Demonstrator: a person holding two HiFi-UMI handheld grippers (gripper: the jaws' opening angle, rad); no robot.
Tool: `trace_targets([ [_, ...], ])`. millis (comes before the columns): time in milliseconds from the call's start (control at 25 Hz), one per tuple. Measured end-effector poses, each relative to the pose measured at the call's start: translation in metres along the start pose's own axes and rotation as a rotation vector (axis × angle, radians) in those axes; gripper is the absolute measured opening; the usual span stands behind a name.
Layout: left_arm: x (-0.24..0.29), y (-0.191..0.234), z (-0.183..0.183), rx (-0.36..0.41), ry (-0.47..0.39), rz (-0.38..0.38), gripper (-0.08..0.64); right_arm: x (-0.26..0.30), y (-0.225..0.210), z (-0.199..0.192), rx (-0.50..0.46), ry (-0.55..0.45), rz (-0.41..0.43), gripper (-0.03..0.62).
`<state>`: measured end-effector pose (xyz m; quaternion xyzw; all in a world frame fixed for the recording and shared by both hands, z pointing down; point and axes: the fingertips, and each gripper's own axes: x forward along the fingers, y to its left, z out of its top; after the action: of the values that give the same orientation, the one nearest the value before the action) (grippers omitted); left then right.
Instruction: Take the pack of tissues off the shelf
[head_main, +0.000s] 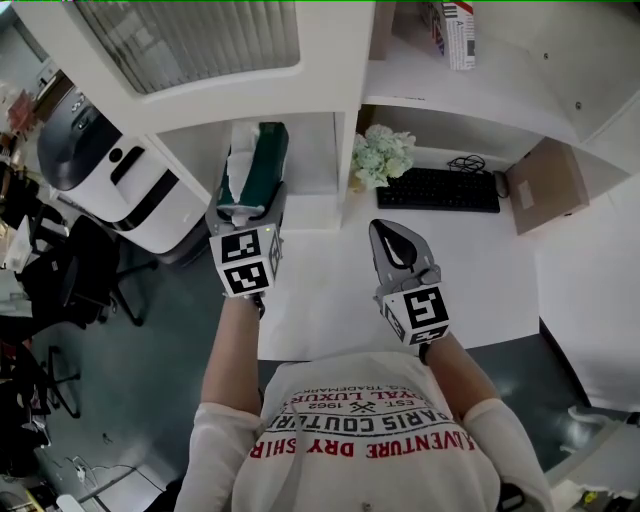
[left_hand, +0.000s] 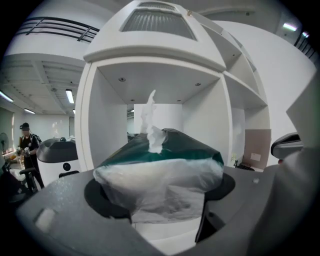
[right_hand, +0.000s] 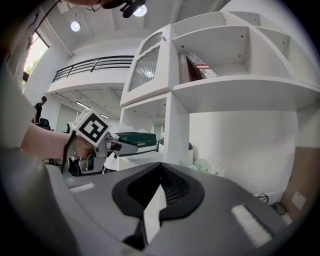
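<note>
The pack of tissues (head_main: 255, 165), dark green on top with clear plastic at its near end and a white tissue sticking up, lies in a cubby of the white shelf (head_main: 318, 160). My left gripper (head_main: 250, 202) reaches into that cubby. In the left gripper view the pack (left_hand: 160, 165) fills the space between the jaws, and its plastic bulges over both black pads (left_hand: 100, 200). My right gripper (head_main: 388, 230) hovers over the white desk (head_main: 460, 260) with its jaws together and nothing in them. The right gripper view shows the left gripper (right_hand: 100, 145) and the pack (right_hand: 132, 138) at the shelf.
On the desk stand pale flowers (head_main: 382, 155), a black keyboard (head_main: 440, 188) and a brown cardboard box (head_main: 545, 185). Books (head_main: 458, 30) stand on the upper shelf. A white machine (head_main: 110, 175) and black office chairs (head_main: 60, 270) are to the left. A person (left_hand: 24, 137) stands far left.
</note>
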<state>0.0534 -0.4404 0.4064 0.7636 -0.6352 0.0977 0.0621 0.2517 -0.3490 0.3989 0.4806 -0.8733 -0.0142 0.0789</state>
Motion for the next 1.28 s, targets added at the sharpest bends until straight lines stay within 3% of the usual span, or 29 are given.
trace_targets([
  [320, -0.063, -0.003, 0.004, 0.023, -0.070, -0.032, 0.416, -0.010, 0.018, 0.001, 0.011, -0.008, -0.002, -0.002],
  [680, -0.123, -0.012, -0.026, 0.050, -0.085, -0.112, 0.416, -0.020, 0.041, 0.001, 0.003, -0.018, 0.024, -0.002],
  [1040, -0.141, -0.030, -0.033, 0.109, -0.156, -0.218, 0.417, -0.029, 0.049, 0.003, -0.006, -0.048, 0.060, -0.002],
  [1280, -0.141, -0.030, -0.035, 0.125, -0.162, -0.245, 0.417, -0.030, 0.051, 0.001, -0.009, -0.051, 0.078, -0.002],
])
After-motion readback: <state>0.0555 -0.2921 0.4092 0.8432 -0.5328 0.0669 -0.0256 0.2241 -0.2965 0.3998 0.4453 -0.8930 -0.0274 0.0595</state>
